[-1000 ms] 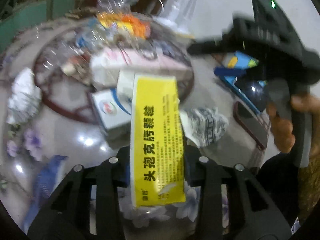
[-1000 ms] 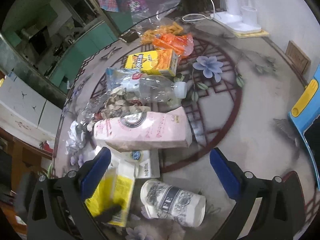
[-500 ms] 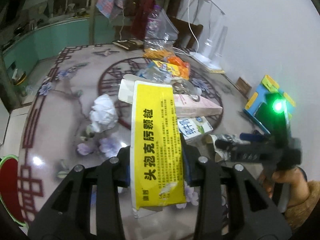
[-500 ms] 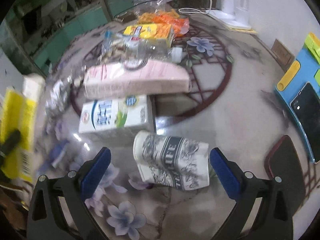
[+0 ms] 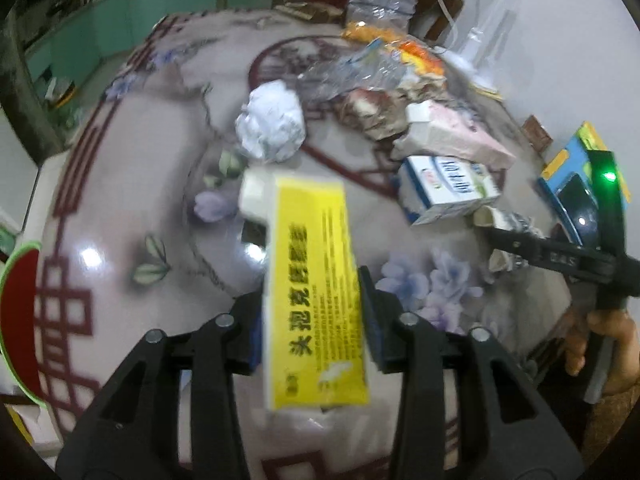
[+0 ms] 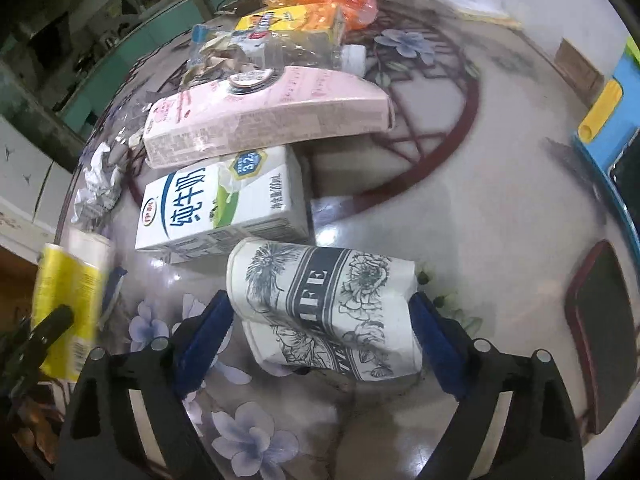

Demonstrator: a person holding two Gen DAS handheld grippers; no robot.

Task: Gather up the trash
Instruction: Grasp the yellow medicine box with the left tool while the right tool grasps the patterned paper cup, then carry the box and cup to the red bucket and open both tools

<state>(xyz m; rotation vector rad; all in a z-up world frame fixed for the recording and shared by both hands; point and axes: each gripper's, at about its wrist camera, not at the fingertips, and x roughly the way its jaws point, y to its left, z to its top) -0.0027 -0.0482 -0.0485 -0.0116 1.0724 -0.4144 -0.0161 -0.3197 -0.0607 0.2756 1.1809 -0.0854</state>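
Note:
In the left wrist view a long yellow medicine box stands tilted between the pads of my left gripper. Its jaws are opening and the pads look just off the box's sides. The same box shows at the left edge of the right wrist view. A crushed paper cup with grey flower print lies on its side on the table. My right gripper is closing on it, its blue pads meeting the rim and the base. From the left wrist view the cup lies behind a finger of that gripper.
Behind the cup lie a white milk carton, a pink carton, a plastic bottle and orange bags. A crumpled tissue lies mid-table. A phone in a red case and a blue tray are on the right.
My left gripper swung left with the yellow box, which now tilts between wider jaws. My right gripper dropped to the paper cup and narrowed onto its ends.

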